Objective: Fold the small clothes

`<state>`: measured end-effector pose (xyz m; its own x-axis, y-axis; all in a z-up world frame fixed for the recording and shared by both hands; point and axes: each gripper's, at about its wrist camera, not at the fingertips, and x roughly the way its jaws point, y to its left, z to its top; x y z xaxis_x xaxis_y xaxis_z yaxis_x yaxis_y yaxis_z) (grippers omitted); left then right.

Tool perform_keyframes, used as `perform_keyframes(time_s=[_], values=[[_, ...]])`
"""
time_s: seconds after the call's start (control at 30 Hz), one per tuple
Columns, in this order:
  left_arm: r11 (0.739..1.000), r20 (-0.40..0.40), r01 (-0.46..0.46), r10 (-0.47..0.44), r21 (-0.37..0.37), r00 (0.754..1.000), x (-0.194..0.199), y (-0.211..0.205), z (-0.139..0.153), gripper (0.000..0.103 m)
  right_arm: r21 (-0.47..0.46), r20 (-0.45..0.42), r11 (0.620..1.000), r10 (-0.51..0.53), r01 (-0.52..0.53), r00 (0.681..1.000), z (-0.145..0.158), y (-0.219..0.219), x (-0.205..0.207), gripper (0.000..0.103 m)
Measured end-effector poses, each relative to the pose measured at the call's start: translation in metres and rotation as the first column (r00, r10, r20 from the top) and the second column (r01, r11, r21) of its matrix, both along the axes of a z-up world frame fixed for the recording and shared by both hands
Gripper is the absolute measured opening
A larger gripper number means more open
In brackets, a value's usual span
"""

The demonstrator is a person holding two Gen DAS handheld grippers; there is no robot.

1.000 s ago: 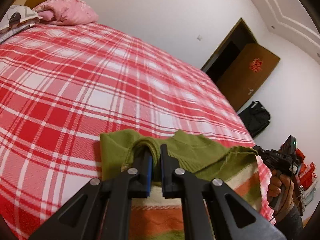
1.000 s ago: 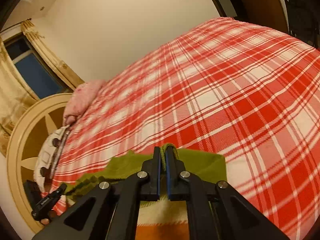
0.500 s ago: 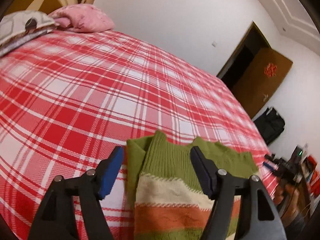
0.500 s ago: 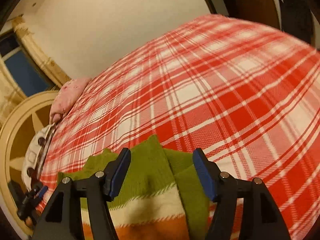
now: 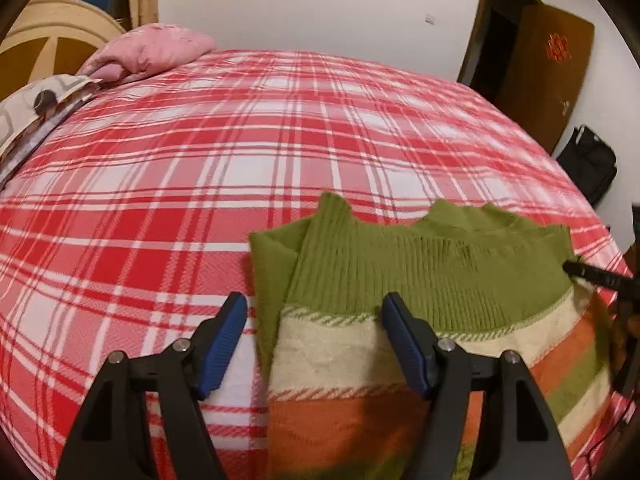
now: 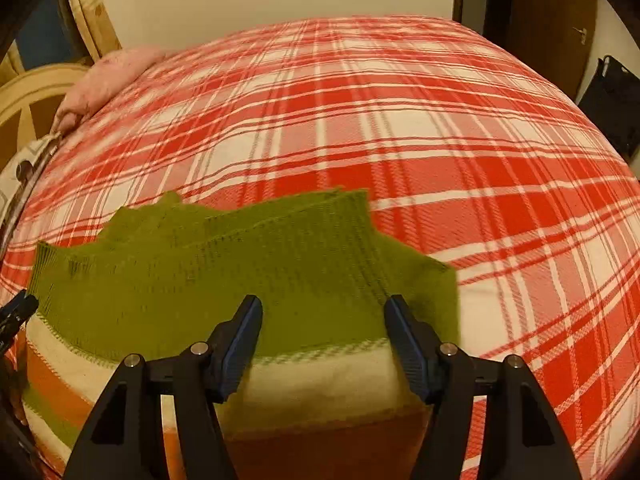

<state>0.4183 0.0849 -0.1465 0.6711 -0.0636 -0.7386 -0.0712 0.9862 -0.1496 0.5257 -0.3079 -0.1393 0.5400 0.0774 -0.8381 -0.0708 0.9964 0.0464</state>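
A small knitted sweater, green at the top with cream and orange stripes below, lies folded flat on the red plaid bed. My left gripper is open and empty, raised over the sweater's left edge. My right gripper is open and empty over the sweater near its right side. The right gripper's tip shows at the right edge of the left wrist view. The left gripper's tip shows at the left edge of the right wrist view.
A pink pillow and a patterned pillow lie at the bed's head by a wooden headboard. A brown door and a black bag stand beyond the far right side of the bed.
Both grippers were shut on the sweater's green upper edge a second ago. They opened, let it go, and pulled back and up. The sweater now lies still on the bed.
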Motion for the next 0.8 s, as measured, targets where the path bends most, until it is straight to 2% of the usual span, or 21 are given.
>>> perform_keyframes(time_s=[0.07, 0.2, 0.23, 0.3, 0.4, 0.5, 0.53, 0.57, 0.6, 0.67, 0.73, 0.8], values=[[1.000, 0.035, 0.010, -0.009, -0.021, 0.999, -0.014, 0.005, 0.010, 0.072, -0.068, 0.002, 0.998, -0.008, 0.008, 1.000, 0.002, -0.004, -0.009, 0.064], [0.998, 0.060, 0.036, -0.033, -0.047, 0.998, -0.056, 0.009, 0.021, 0.074, -0.016, 0.036, 1.000, -0.002, 0.002, 0.999, 0.018, -0.026, -0.038, 0.064], [0.999, 0.054, 0.035, -0.033, -0.033, 0.998, -0.063, 0.009, 0.020, 0.075, -0.011, 0.049, 1.000, -0.006, 0.007, 0.999, 0.021, -0.031, -0.048, 0.063], [0.999, 0.042, 0.053, -0.052, -0.009, 0.998, -0.078, 0.006, 0.014, 0.075, 0.021, 0.054, 1.000, -0.014, 0.013, 0.998, 0.028, -0.043, -0.070, 0.051], [0.997, 0.025, 0.061, -0.062, 0.038, 0.998, -0.091, 0.003, 0.006, 0.075, 0.073, 0.029, 0.997, 0.002, -0.004, 1.000, 0.031, -0.051, -0.100, 0.045], [0.998, 0.015, 0.049, -0.050, 0.032, 0.999, -0.100, 0.007, -0.001, 0.075, 0.067, -0.027, 0.998, 0.011, -0.010, 1.000, 0.018, -0.054, -0.125, 0.043], [0.999, 0.012, 0.046, -0.046, 0.012, 0.999, -0.103, 0.010, -0.003, 0.075, 0.070, -0.034, 0.998, 0.013, -0.010, 0.999, 0.015, -0.054, -0.129, 0.040], [0.999, 0.006, 0.042, -0.042, 0.005, 0.999, -0.104, 0.012, -0.006, 0.075, 0.074, -0.044, 0.997, 0.019, -0.015, 0.999, 0.011, -0.054, -0.135, 0.032], [0.999, 0.001, 0.036, -0.036, 0.012, 0.999, -0.106, 0.013, -0.008, 0.076, 0.076, -0.058, 0.997, 0.039, -0.034, 0.998, 0.007, -0.051, -0.141, 0.028], [0.999, -0.028, 0.026, -0.025, 0.044, 0.999, -0.107, 0.013, -0.015, 0.077, 0.036, -0.063, 0.998, 0.047, -0.045, 0.997, 0.007, -0.048, -0.151, 0.028], [0.999, -0.029, 0.023, -0.022, 0.030, 0.999, -0.112, 0.016, -0.018, 0.077, -0.007, -0.087, 0.997, 0.070, -0.071, 0.994, 0.006, -0.041, -0.158, 0.028], [1.000, -0.024, 0.012, -0.011, 0.024, 1.000, -0.115, 0.019, -0.019, 0.082, -0.048, -0.085, 0.996, 0.072, -0.077, 0.994, 0.010, -0.039, -0.161, 0.028]])
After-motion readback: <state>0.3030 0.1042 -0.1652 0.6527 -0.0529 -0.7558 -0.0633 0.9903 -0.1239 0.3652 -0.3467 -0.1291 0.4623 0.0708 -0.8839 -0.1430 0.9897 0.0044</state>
